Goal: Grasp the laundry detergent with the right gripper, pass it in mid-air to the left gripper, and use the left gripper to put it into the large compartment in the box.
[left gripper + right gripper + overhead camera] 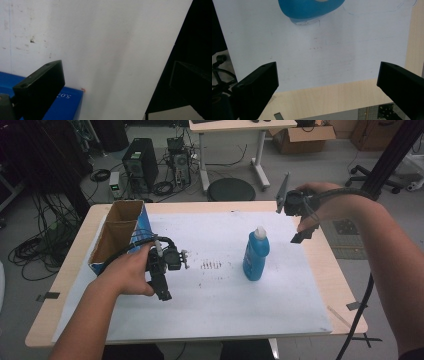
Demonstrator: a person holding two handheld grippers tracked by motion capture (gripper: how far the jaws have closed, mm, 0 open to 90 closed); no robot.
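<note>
The white surface point(225, 305) lies bare across the lower middle of the frame, giving open passage. The blue bottle point(256, 255) stands upright at centre right; the open cardboard box point(117, 235) blocks the upper left edge.

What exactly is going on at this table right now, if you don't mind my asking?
A person holds a two-jaw gripper in each hand over a white sheet. A blue bottle stands upright in the middle, untouched. The right gripper hovers open, up and to the bottle's right. The left gripper sits low and open beside an open blue cardboard box. Nothing is gripped yet.
</note>
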